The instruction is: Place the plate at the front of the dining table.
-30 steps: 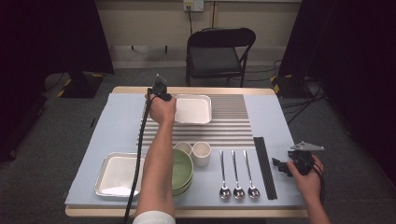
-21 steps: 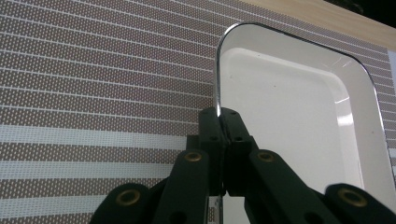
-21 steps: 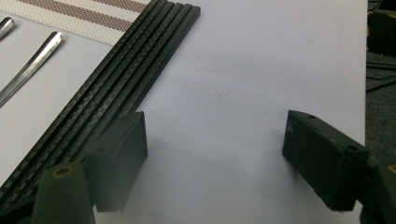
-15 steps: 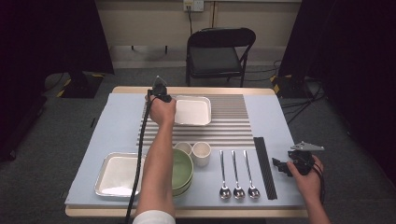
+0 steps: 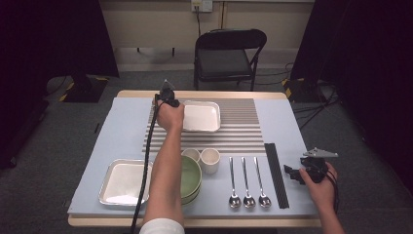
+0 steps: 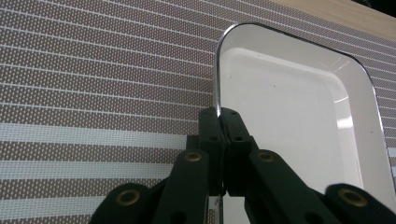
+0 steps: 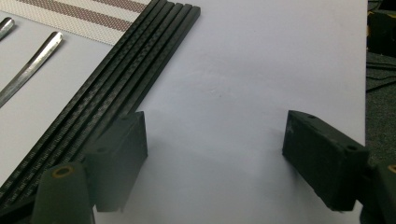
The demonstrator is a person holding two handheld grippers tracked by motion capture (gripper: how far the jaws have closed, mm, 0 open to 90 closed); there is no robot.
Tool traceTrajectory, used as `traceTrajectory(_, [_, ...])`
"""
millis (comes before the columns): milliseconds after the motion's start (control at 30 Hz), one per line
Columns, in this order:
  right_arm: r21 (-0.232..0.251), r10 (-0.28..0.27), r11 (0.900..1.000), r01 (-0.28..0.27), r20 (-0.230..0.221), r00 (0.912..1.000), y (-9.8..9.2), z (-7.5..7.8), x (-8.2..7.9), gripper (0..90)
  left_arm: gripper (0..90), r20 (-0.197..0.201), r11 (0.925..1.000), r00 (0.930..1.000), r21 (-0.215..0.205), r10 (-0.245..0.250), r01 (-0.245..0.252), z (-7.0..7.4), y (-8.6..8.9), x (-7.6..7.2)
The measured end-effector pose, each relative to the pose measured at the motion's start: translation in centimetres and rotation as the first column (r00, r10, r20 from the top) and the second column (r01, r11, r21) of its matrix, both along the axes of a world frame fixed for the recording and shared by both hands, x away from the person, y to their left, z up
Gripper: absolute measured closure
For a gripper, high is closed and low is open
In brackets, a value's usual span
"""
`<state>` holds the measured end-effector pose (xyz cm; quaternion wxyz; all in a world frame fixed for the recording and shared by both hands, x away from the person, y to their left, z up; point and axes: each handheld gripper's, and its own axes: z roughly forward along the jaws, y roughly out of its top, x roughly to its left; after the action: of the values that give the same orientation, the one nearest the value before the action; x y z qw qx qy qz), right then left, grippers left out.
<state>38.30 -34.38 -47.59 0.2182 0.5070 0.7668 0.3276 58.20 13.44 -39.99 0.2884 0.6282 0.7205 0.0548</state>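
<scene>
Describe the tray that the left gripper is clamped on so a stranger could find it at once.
On the table, find the striped mat across the far half. The white tray lies on its left part, with the left gripper shut on its rim. The other tray sits at the near left corner, off the mat, beside green bowls.

My left tongs [image 6: 219, 122] are matt black plastic with brass-coloured rivets, pinching the polished rim of the white tray [image 6: 299, 102], which is glossy, smooth, with a chrome-bright metal edge. The striped mat [image 6: 93, 70] under that tray is woven mesh, rough and dotted, matt. My right tongs [image 7: 215, 158] have matt black pads, slightly scuffed. The counter cover [image 7: 261, 70] beneath them is smooth, matt pale sheet, paper-like. Left of those pads, the black chopsticks [image 7: 116, 79] show a fine textured weave, low sheen. Beyond them, the spoons [image 5: 248, 183] are shiny metal. The green bowls [image 5: 192, 175] look glossy.
</scene>
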Motion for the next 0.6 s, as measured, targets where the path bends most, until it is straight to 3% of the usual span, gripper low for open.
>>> traceTrajectory(600, [0.000,0.000,1.000,0.000,0.000,1.0000,-0.01,0.00,0.00,21.0,88.8,-0.017,0.9997,0.9998,0.021,-0.007,0.008,-0.29,-0.07,0.11])
